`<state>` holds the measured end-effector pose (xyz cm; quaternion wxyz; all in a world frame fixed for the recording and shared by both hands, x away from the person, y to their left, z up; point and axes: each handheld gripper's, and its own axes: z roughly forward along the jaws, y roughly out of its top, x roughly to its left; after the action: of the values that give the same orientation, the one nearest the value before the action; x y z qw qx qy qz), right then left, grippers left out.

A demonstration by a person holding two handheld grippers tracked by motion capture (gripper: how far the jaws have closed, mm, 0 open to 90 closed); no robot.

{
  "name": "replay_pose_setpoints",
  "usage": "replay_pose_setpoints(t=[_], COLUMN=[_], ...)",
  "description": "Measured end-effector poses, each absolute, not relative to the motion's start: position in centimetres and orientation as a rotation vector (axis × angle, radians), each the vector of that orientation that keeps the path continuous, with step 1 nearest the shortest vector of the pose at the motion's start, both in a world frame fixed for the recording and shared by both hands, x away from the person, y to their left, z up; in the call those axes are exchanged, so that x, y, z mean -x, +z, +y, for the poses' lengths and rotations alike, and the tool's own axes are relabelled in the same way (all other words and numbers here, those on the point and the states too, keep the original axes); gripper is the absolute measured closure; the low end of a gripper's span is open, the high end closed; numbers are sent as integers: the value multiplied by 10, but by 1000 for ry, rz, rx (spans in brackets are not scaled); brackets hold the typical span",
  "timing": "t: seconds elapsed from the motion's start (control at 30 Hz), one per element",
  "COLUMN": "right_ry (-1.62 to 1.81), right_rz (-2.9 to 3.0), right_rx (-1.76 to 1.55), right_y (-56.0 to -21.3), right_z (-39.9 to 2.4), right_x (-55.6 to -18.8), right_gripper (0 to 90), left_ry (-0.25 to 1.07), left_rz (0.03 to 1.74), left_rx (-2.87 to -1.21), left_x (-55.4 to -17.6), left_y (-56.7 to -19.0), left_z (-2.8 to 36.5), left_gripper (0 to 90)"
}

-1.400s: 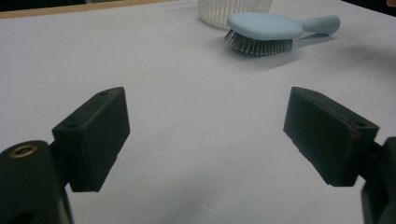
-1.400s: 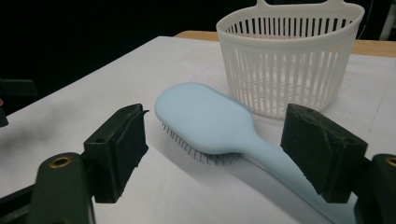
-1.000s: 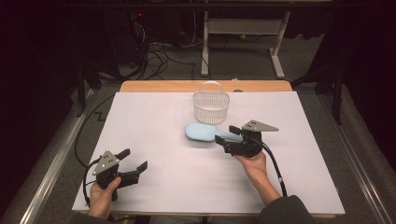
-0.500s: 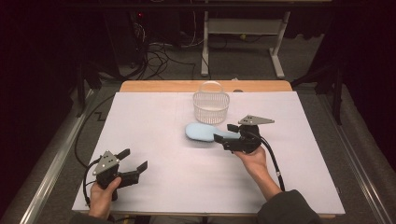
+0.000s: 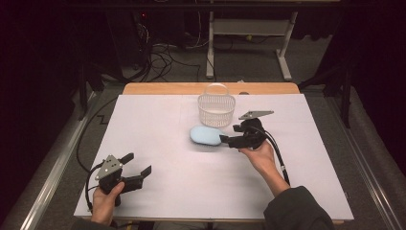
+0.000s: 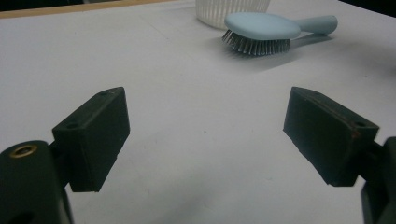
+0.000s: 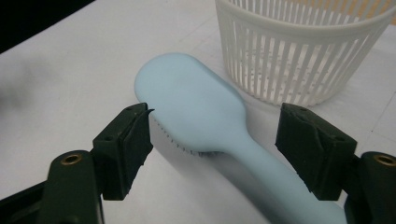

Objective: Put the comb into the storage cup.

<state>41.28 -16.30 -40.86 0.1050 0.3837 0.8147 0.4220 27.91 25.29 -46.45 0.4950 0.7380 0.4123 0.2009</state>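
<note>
Hairbrush (image 7: 201, 112) handle end below frame edge

Lab: dark room, floor cables (image 5: 163, 57)

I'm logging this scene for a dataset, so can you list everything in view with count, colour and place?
hairbrush: one, light blue, lying bristles down at the table's middle, just in front of the basket.
basket: one, white slatted plastic, standing upright towards the far edge of the sheet.
sheet: one, white, covering most of the table.
table: one, wooden top showing as a strip at the far edge.
right gripper: one, black, jaws either side of the brush's handle end; they have just been closing but the pads are not yet pressing on it.
left gripper: one, black, near left, jaws open with nothing between them.
</note>
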Motion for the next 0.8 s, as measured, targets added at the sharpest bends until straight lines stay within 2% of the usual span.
replay_pose_setpoints(t=[0.8], right_ry=[865], right_rz=[2592], right_rx=[-1150], right_y=[-407], right_z=[-145], right_x=[-443], right_gripper=[300], left_ry=[476], left_rz=[994], left_rx=[-1790], left_x=[-279], left_y=[-465], left_z=[253], left_gripper=[155])
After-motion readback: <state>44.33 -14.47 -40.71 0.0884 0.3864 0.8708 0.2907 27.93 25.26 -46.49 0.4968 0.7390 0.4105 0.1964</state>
